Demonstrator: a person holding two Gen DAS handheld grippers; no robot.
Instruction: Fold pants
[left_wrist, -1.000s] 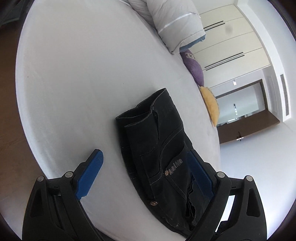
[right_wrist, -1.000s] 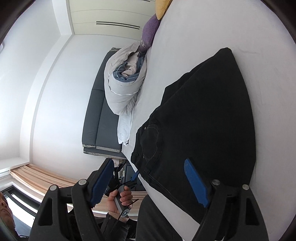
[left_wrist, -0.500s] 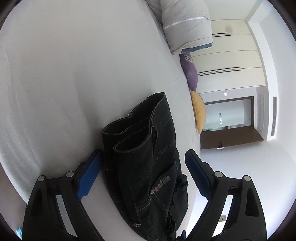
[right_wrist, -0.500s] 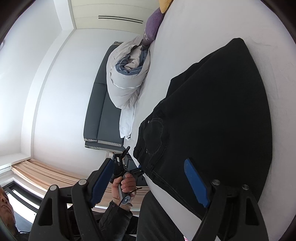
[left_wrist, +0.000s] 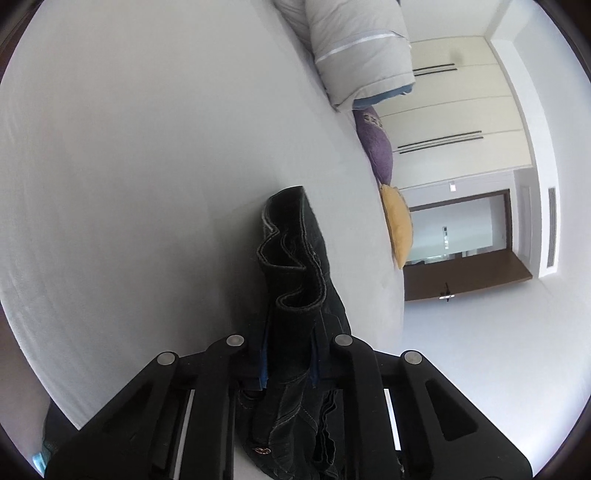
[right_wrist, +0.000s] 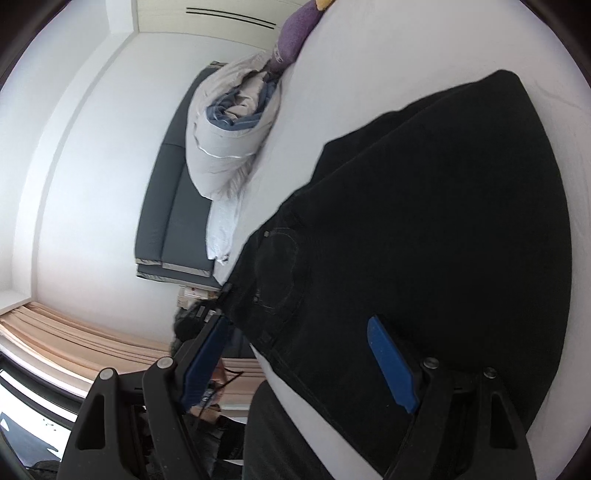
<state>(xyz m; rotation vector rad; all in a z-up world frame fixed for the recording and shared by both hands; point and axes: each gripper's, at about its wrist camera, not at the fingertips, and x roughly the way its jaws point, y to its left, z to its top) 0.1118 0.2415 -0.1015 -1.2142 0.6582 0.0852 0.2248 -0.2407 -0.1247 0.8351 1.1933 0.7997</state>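
Note:
Black jeans (right_wrist: 436, 221) lie folded on a white bed (right_wrist: 369, 74). In the left wrist view my left gripper (left_wrist: 288, 363) is shut on the waistband end of the jeans (left_wrist: 295, 273), which bunches up between the blue pads. In the right wrist view my right gripper (right_wrist: 299, 354) is open, its jaws wide apart. Its right blue finger (right_wrist: 389, 365) lies over the jeans near the edge closest to me; its left finger (right_wrist: 205, 360) hangs off the bed's side.
A rolled grey duvet (left_wrist: 358, 51), a purple cushion (left_wrist: 380, 155) and a yellow cushion (left_wrist: 397, 225) lie at the bed's far end. A dark sofa (right_wrist: 173, 206) stands beside the bed. White wardrobes (left_wrist: 461, 110) and a doorway (left_wrist: 458, 236) are beyond.
My left gripper moved onto the jeans' waistband end and closed on it. My right gripper drifted slightly closer over the jeans and stayed open.

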